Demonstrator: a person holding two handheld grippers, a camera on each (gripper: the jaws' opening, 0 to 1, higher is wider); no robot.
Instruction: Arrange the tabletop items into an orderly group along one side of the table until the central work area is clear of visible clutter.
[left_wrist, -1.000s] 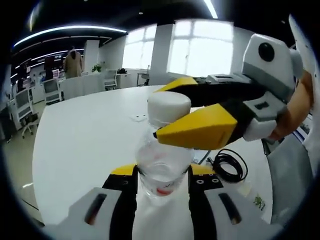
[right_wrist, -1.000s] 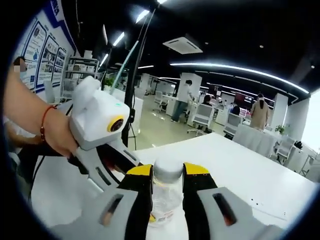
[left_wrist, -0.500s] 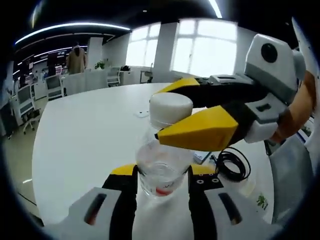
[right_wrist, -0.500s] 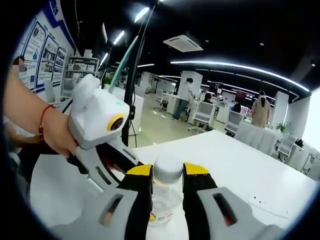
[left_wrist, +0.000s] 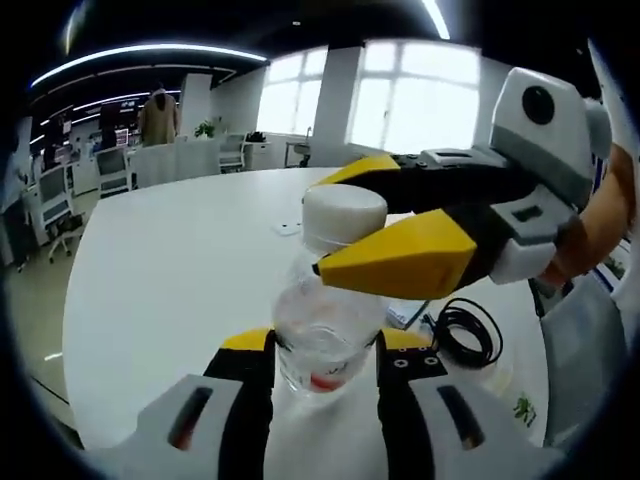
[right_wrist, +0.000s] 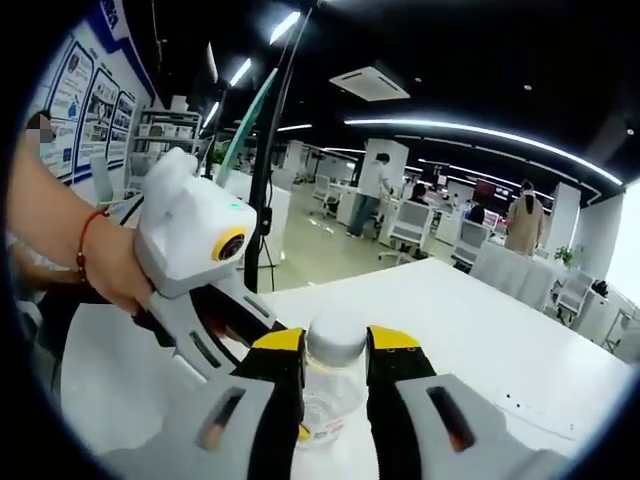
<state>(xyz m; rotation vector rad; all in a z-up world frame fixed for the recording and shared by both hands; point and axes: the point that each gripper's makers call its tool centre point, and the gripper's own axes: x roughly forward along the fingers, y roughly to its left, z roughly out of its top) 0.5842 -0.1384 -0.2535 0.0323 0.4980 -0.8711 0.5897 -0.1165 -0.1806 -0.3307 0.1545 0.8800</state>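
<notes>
A: What has changed over the last second?

B: Little. The clear plastic water bottle with a white screw cap (left_wrist: 328, 320) stays clamped at its body between the left gripper (left_wrist: 325, 355) jaws. The right gripper (right_wrist: 334, 350) is still clenched on the bottle's neck just under the white cap (left_wrist: 343, 213). The background swings slightly in both views, so the hands have drifted together; the bottle holds its place against both sets of jaws.

A: Meaning for the task?

B: My judgement: the bottle is in a two-handed hold, either a handover or a cap twist. It is not yet placed at a table side, so the tidying step is unfinished.

A: Where is the bottle, exactly?

B: Upright between the two grippers, above the round white table (left_wrist: 170, 260). Whether its base touches the tabletop I cannot tell; the jaws hide it.

A: Surface and room?

B: Matte white top, mostly bare on the left. A coiled black cable (left_wrist: 462, 332) lies near the right edge, just behind the right gripper. Open office beyond: bright windows, desks, swivel chairs, strip lights, people standing far off, and a wall of blue printed posters (right_wrist: 85, 95).
</notes>
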